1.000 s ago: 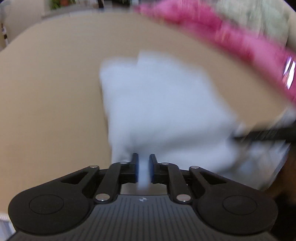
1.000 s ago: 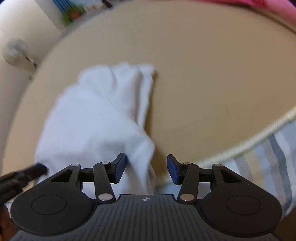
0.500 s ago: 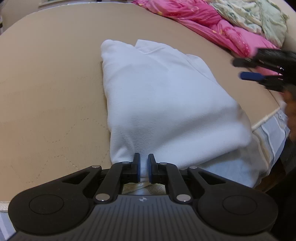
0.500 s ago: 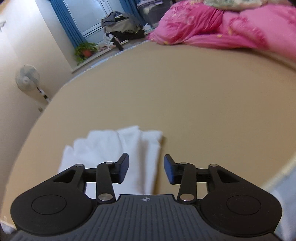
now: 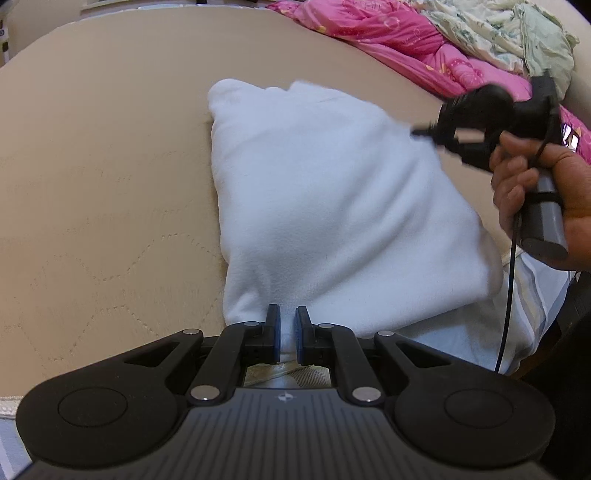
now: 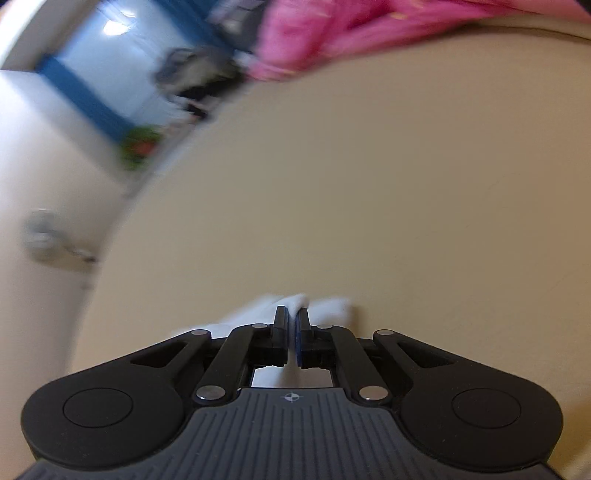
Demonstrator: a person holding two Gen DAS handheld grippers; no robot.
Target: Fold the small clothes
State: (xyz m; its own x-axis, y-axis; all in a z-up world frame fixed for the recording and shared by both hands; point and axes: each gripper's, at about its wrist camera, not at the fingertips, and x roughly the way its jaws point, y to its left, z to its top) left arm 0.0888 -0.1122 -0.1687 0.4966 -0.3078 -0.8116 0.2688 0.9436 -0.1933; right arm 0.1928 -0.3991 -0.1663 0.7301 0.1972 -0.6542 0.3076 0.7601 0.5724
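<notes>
Right gripper (image 6: 291, 325) now closed, above white garment's (image 5: 332, 206) far corner.

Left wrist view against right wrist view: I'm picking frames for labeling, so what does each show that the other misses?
Only the left wrist view shows the whole white garment folded on the tan mattress, the left gripper shut on its near edge, the right gripper held in the air by a hand, and pale green bedding. Only the right wrist view shows the blurred window, plant and fan. Both share the garment, mattress and pink blanket.
</notes>
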